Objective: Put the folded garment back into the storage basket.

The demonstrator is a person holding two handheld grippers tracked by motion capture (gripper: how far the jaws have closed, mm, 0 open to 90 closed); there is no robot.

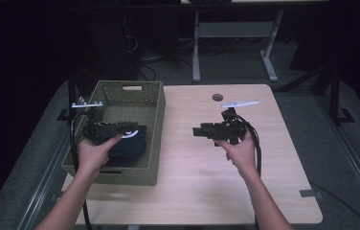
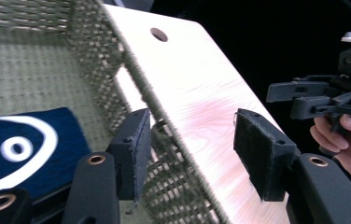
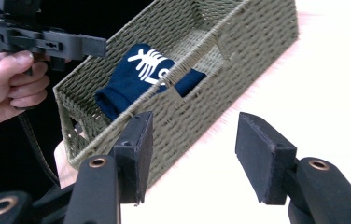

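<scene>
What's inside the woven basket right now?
Inside the woven basket lies one folded navy cloth with white print, on the basket floor at the near end. What lies under the cloth is hidden.

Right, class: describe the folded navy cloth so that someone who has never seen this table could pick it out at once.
Start at the light wooden table and find the olive woven basket on its left side. Inside it, at the near end beneath the left gripper, lies the folded navy cloth. Its white printed design marks it out from the plain olive weave.
</scene>
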